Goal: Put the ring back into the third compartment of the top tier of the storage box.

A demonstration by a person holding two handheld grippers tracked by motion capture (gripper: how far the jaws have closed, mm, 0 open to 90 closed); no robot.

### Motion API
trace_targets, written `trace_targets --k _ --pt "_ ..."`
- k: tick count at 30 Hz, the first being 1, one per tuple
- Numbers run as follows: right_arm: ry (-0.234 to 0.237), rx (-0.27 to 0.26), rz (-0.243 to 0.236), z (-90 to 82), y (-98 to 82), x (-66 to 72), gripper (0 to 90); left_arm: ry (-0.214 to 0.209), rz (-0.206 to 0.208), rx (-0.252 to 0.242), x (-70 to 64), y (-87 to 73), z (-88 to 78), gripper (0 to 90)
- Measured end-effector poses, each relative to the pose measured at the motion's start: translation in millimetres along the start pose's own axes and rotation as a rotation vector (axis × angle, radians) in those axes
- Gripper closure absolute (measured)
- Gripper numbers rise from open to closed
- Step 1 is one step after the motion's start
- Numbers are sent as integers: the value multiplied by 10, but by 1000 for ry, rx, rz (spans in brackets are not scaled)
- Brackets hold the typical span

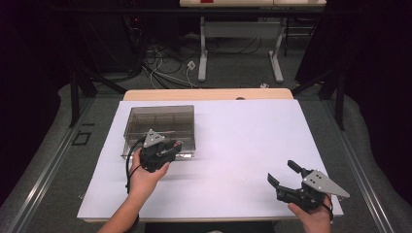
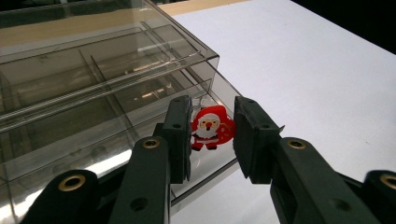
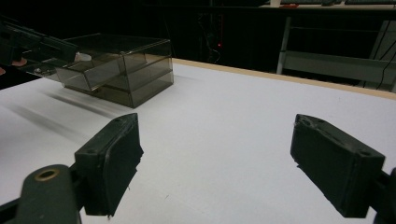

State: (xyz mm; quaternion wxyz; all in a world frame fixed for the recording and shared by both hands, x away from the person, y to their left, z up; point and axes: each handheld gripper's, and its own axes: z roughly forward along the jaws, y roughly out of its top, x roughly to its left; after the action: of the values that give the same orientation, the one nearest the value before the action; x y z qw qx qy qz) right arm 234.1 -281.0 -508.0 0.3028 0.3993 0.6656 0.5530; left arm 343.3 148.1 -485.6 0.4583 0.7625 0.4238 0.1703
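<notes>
Honestly, I had the left claw (image 2: pixel 212 135) clenched on a small Santa figure (image 2: pixel 211 127), mid-frame, over the clear box's (image 2: pixel 107 70) open drawer (image 2: pixel 205 158). Looked light, stiff, prob slippery; best pinched across its flat sides. Right claw (image 3: pixel 215 163) was released, w/ nothing in it.

L hand-held gripper (image 1: pixel 167 148) jaws clamped; R hand-held gripper (image 1: pixel 283 175) jaws wide apart.

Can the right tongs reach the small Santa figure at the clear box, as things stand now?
Probably not directly: the Santa figure sits between the jaws of the left tongs at the clear box, while the open right tongs hover across the white table.
</notes>
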Motion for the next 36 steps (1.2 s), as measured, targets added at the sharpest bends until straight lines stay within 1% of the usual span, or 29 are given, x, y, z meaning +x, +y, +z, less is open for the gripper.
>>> trace_targets --k 2,3,11,21,27,30,31,33,35,36 --pt "2 1 1 1 0 1 155 2 0 -5 -6 0 17 678" --pt "2 -1 -2 4 -1 3 155 4 -2 3 -9 0 23 678" --pt "2 1 0 2 0 2 155 3 8 8 -11 12 33 677" --pt "5 1 0 0 2 1 155 8 8 18 -14 5 48 670" --pt "5 0 -1 2 1 2 156 6 -3 8 -14 7 58 615" --pt "5 0 0 1 1 1 155 7 -6 4 -7 12 43 598" --pt "4 0 1 1 1 1 156 10 -7 -2 -3 15 39 575" --pt "5 0 2 1 1 2 155 14 -4 -7 8 21 25 564" --pt "5 0 1 2 1 3 155 14 -7 -9 17 26 11 531" --pt "5 0 1 2 1 3 155 14 -9 -13 22 28 5 531"
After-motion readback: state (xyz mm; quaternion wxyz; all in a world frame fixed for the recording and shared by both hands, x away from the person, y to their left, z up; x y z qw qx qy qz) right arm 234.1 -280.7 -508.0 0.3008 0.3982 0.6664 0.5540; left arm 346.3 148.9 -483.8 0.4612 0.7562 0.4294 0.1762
